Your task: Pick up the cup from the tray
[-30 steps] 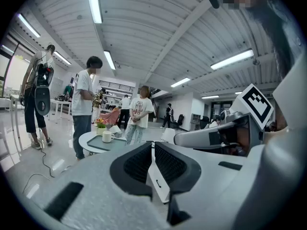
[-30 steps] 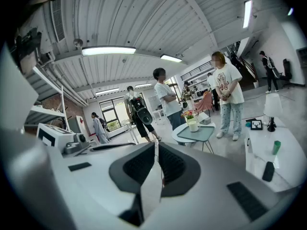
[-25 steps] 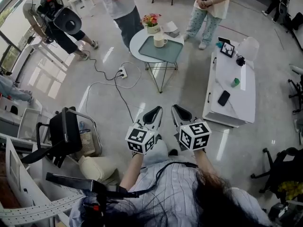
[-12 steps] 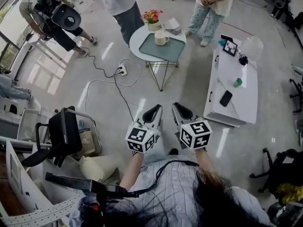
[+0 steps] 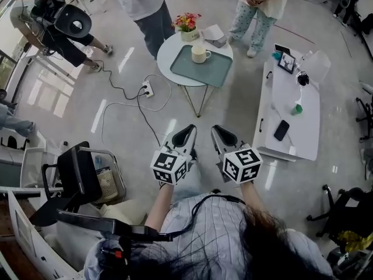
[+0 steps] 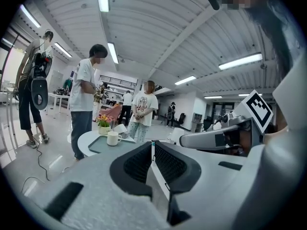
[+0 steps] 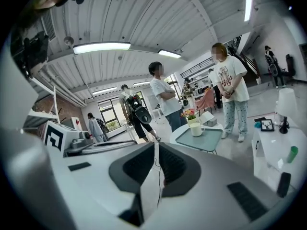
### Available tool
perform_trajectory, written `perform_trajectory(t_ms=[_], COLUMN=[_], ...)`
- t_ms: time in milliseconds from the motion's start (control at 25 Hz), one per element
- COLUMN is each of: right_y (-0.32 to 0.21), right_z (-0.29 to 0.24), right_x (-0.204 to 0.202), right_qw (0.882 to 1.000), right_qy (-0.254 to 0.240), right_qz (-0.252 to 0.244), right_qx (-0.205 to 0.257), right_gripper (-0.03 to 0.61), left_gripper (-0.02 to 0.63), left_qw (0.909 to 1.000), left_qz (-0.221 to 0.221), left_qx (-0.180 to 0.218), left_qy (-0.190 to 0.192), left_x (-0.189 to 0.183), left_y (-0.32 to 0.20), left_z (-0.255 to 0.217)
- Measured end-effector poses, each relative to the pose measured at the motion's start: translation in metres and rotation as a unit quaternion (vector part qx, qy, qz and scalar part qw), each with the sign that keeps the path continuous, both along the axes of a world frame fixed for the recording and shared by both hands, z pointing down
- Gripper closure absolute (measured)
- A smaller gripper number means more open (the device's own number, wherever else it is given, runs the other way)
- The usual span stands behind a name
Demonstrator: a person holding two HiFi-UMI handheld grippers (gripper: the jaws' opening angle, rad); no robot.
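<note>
On the tray [image 5: 217, 74], cup [image 5: 200, 53], well apart, left tool [image 5: 190, 130], right tool [image 5: 216, 130], both pressed together

The person holds 2 grippers out in front of the body, side by side and near each other, both pointing forward and slightly below level. The left gripper [image 5: 189, 131] has its jaws pressed together with nothing between them, as the left gripper view [image 6: 152, 143] shows. The right gripper [image 5: 217, 130] is likewise closed and empty in its own view [image 7: 154, 145]. Each carries its marker cube at the rear, left cube [image 5: 169, 167] and right cube [image 5: 241, 165]. Both bare forearms, left forearm [image 5: 156, 203] and right forearm [image 5: 249, 192], reach forward from the torso, roughly parallel.
</note>
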State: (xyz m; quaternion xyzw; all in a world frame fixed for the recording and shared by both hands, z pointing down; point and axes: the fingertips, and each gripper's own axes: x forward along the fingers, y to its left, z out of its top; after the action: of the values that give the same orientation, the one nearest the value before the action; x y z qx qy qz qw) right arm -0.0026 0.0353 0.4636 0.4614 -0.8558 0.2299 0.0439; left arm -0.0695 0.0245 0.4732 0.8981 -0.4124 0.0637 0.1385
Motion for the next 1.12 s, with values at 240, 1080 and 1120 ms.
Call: perform_trajectory(t_ms=[240,1080,1120], right_y=[-0.058,-0.173,-0.175], right_z=[0.012,0.016,0.017], right_x=[-0.015,-0.049,-0.049], right_qw=[0.999,0.996,0.996], right_qy=[0.003,0.021,0.021], right_qz=[0.018,0.074,0.075], right_qx=[-0.028,-0.048,-0.049], right_gripper=[0.531,0.531,0.531], left_gripper=[0.598,0.597,0.597], left_qw=[0.9995,0.9971,0.9969], left_qz=[0.029,0.071,0.072], left_qx=[-0.012,-0.025,-0.028], left_qy=[-0.007,0.014,0.013], left_x=[-0.012,-0.055,-0.055], left_y=[-0.060,-0.186,-0.187], left_z=[0.004,0.013,0.015])
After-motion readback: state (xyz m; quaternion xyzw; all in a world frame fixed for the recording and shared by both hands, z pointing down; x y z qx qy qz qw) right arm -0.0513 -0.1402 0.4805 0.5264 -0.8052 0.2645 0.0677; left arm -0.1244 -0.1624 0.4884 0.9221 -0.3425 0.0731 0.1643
